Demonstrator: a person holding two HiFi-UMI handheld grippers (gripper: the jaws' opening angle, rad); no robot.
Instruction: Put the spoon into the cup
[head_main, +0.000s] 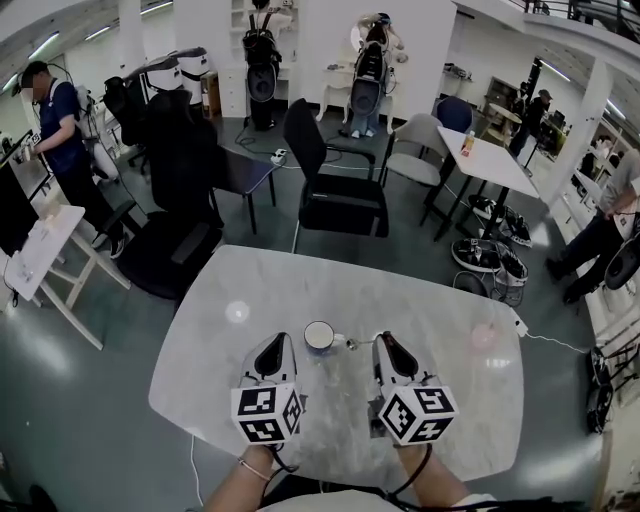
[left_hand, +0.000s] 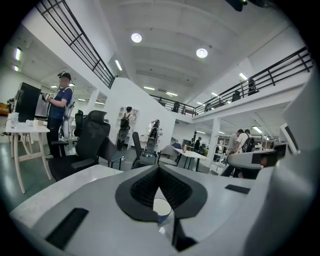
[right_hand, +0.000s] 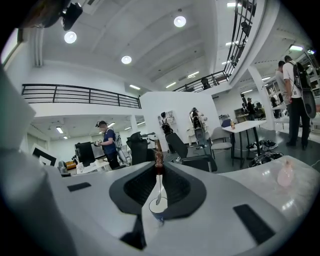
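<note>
The right gripper (right_hand: 159, 167) is pinching the spoon (right_hand: 158, 186) between narrowed jaws, with the brown handle sticking up and the bowl hanging down in line with the cup (right_hand: 157, 210). The left gripper (left_hand: 159, 169) is sitting with its jaws together on nothing, aimed at the same cup from the other side. The cup is standing upright on the pale table (head_main: 450, 300), between the two grippers. The delivery step is in hand. The spoon seems to be hanging just beside the rim rather than over it, though the head view is too small to be sure. Next move, as I judge it: bringing the bowl over the cup mouth, lowering it in, then parting the jaws without tipping the cup.
</note>
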